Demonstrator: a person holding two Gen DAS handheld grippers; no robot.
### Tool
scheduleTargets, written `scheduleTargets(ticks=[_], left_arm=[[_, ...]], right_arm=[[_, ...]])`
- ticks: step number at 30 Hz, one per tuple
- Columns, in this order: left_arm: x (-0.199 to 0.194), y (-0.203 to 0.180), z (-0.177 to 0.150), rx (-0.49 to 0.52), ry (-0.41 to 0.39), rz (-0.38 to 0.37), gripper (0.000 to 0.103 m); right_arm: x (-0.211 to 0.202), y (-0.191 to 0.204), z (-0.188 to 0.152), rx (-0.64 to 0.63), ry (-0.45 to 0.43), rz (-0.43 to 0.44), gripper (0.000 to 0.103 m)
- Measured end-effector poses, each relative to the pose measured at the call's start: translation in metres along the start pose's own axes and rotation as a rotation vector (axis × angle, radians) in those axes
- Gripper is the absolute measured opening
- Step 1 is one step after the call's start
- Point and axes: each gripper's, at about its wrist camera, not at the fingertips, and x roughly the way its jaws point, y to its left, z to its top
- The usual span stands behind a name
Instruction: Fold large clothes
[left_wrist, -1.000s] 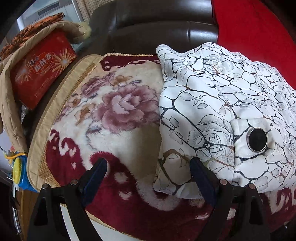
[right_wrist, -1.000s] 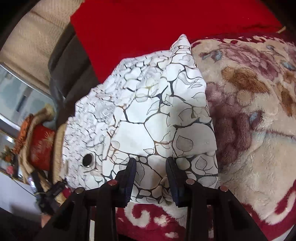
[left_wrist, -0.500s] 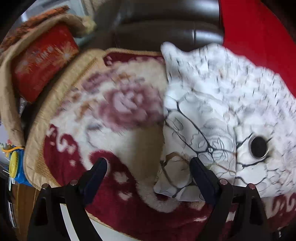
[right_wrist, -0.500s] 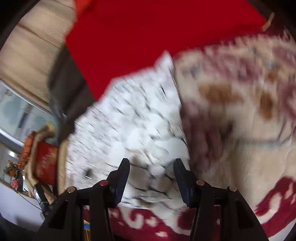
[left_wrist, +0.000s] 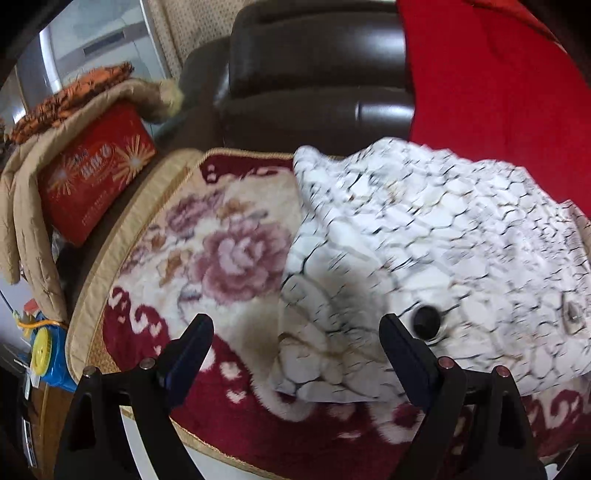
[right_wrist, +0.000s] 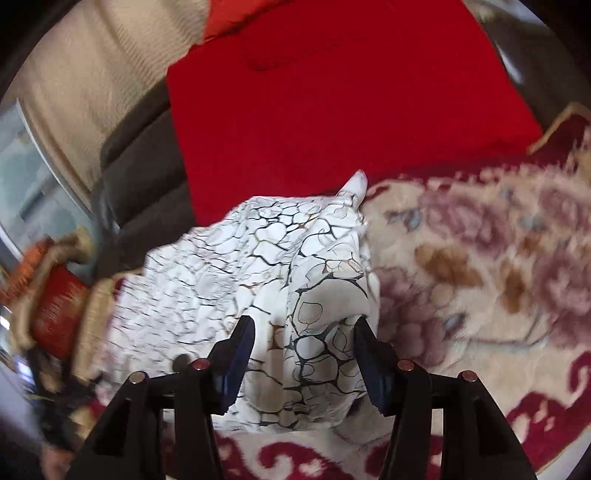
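Note:
A white garment (left_wrist: 424, 229) with a black crackle print lies folded on a floral blanket (left_wrist: 229, 251); a black button (left_wrist: 426, 323) shows near its front edge. My left gripper (left_wrist: 295, 332) hovers open and wide above the garment's near left corner, touching nothing. In the right wrist view the same garment (right_wrist: 258, 258) lies under my right gripper (right_wrist: 303, 332). Its jaws are opening, with a raised fold of the fabric between them, and the pads do not press on it. Both views are blurred by motion.
A red cloth (left_wrist: 480, 92) drapes over the dark leather sofa back (left_wrist: 314, 74) behind the garment. To the left are a red box (left_wrist: 96, 173), a tan coat (left_wrist: 26, 206) and a blue and yellow toy (left_wrist: 44, 354). The blanket (right_wrist: 480, 258) stretches right of the garment.
Both grippers have lifted away from the garment, so more of the sofa back shows. The right jaws have widened and let go of the fold they pinched. The left jaws stay wide.

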Motion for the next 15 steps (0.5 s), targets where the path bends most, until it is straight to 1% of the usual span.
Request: scheduleTargets(ticks=[1,2,4,7,9,10,13,14,15], left_arm=[[-0.003,-0.004,0.001,0.007,-0.008,-0.001,0.091],[-0.007,-0.007,0.003,0.017,-0.018,-0.004,0.091],[-0.013,-0.016,0.004,0.041,-0.039,0.001,0.091],[-0.018,-0.026,0.004,0.068,-0.064,0.007,0.091],[-0.018,-0.032,0.005,0.073,-0.058,0.001,0.091],[-0.018,-0.034,0.005,0.074,-0.056,0.0,0.091],[-0.019,-0.039,0.006,0.075,-0.058,-0.002,0.091],[-0.02,-0.041,0.006,0.076,-0.06,-0.004,0.091],[-0.021,-0.042,0.007,0.078,-0.061,-0.002,0.091]], right_arm=[[0.003,0.002,-0.001,-0.016,0.022,-0.032,0.058],[0.006,0.0,-0.001,-0.014,0.044,-0.042,0.06],[0.006,-0.015,-0.001,0.021,0.074,-0.057,0.06],[-0.005,-0.041,0.002,0.105,0.063,-0.056,0.06],[-0.016,-0.05,0.007,0.147,0.035,-0.026,0.06],[-0.024,-0.05,0.011,0.161,0.004,0.01,0.06],[-0.033,-0.032,0.017,0.122,-0.063,0.093,0.06],[-0.033,-0.026,0.018,0.106,-0.075,0.137,0.06],[-0.028,-0.019,0.019,0.1,-0.064,0.174,0.06]])
